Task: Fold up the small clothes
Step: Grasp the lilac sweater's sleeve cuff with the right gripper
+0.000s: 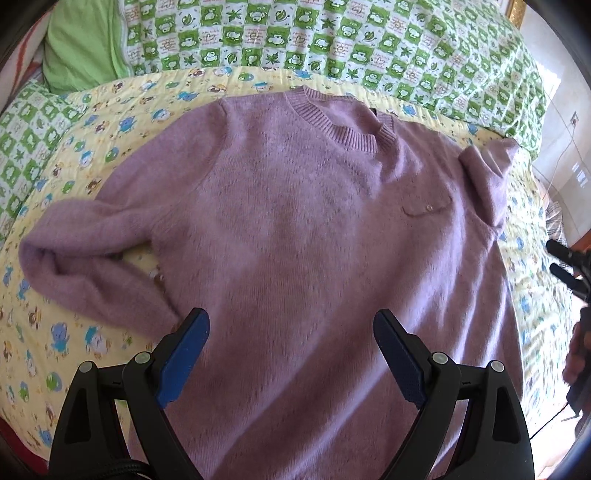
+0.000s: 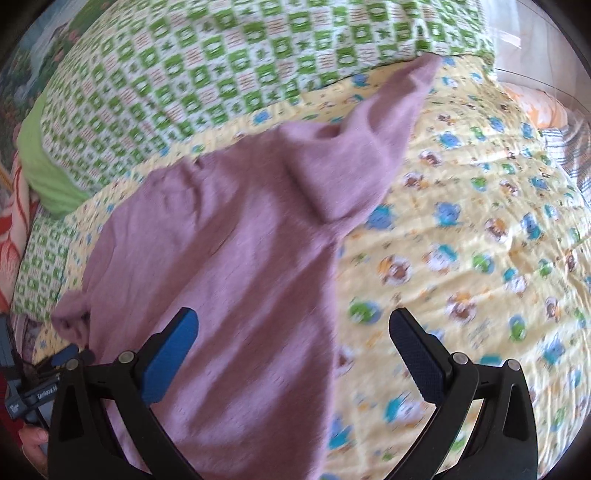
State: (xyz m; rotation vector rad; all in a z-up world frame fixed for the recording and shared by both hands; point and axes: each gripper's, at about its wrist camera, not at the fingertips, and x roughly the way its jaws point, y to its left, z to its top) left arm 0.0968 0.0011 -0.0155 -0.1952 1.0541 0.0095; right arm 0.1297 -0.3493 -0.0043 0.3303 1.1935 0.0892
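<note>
Left view: I'm over a bed w/ a yellow quilt (image 1: 92,155) printed w/ cartoon animals. Across the top of frame runs a green-and-white checked blanket (image 1: 332,40), w/ a plain green pillow (image 1: 81,40) upper left. Far right edge shows bright floor, and a gold frame corner (image 1: 517,11) sits top right. The purple sweater (image 1: 295,229) lies face up mid-frame, neck toward the top, small pocket flap on the right of its chest. Its sleeve at left bends back on itself; the one at upper right is folded in over the shoulder. My left tongs (image 1: 291,328) hang above the lower body of the sweater, fingers wide apart, nothing between them. My other tool pokes in at the right edge.

Right view (blurry): same quilt (image 2: 461,221) fills the right half, checked blanket (image 2: 221,62) across the top, red flowered cloth (image 2: 14,221) at the left edge, striped fabric (image 2: 576,155) far right. The sweater (image 2: 229,258) runs from lower left up to a sleeve tip touching the blanket, upper right. My right tongs (image 2: 293,332) are spread, empty, left finger over the sweater's edge, right finger over bare quilt. Left tool and a hand (image 2: 33,443) show bottom left.
</note>
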